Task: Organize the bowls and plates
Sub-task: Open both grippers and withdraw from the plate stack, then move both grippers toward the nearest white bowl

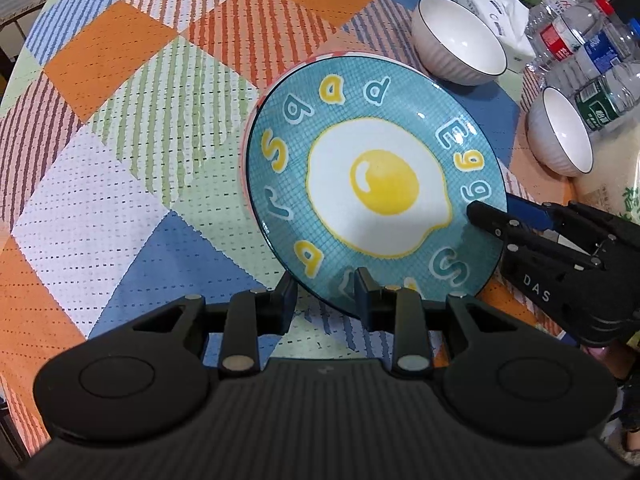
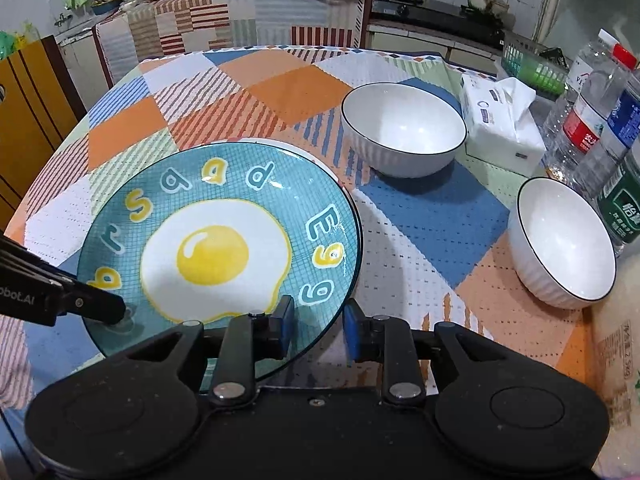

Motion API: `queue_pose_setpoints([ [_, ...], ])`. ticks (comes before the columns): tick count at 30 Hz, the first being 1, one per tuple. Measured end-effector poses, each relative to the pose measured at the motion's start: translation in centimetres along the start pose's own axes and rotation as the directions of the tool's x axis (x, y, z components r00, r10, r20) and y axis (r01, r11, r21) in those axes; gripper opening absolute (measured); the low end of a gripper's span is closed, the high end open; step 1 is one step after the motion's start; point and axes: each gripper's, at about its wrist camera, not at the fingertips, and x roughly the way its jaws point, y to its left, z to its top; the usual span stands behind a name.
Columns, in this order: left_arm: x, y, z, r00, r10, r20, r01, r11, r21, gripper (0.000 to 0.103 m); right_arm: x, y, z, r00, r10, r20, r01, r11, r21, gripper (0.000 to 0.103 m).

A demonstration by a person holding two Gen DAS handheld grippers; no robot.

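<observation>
Jointly, the two views show the egg plate [image 1: 380,184] near the left-centre of the patchwork tablecloth [image 1: 120,160], tilted, with its far edge over a second plate [image 2: 316,160].

Left wrist view: the left gripper [image 1: 324,288] pinches the plate's near rim, one finger under it and one on its face. The underlying plate shows only as a pink sliver at the left edge. At the right rim the right gripper [image 1: 500,216] enters, its black finger lying on the glazed face and its blue pad behind the rim.

Right wrist view: one finger [image 2: 100,306] of the left gripper presses on the plate's near-left face; its partner is hidden beneath. The right gripper [image 2: 318,316] stands with its jaws spread astride the near-right rim, one pad over the face and the other just outside the edge. Only here is the second plate's white rim visible. To the right stand the far bowl [image 2: 404,128], a tissue pack [image 2: 500,116], the near bowl [image 2: 564,240] and water bottles [image 2: 592,120]. A cloth-covered counter [image 2: 240,12] appears beyond the table, seen in this view alone.
</observation>
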Motion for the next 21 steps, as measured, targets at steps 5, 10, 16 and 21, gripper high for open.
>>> queue_pose_setpoints([
  [5, -1.4, -1.0, -0.2, 0.997, 0.065, 0.051, -0.067, 0.997, 0.040, 0.028, -0.7, -0.2, -0.4, 0.997, -0.042, 0.066, 0.045, 0.999, -0.031, 0.030],
  [10, -3.6, -2.7, -0.8, 0.993, 0.072, 0.095, -0.079, 0.993, 0.082, 0.028, -4.1, -2.7, -0.9, 0.992, -0.004, 0.124, 0.002, 1.000, 0.016, 0.030],
  [16, -6.5, -6.4, -2.5, 0.990, 0.026, 0.137, -0.049, 0.985, 0.166, 0.029, -9.3, -6.8, -2.1, 0.986, 0.055, 0.157, -0.074, 0.991, 0.113, 0.030],
  [21, -7.4, -10.1, -4.5, 0.990, 0.005, 0.144, -0.037, 0.975, 0.218, 0.030, -12.9, -8.5, -3.9, 0.982, 0.066, 0.177, -0.082, 0.993, 0.088, 0.044],
])
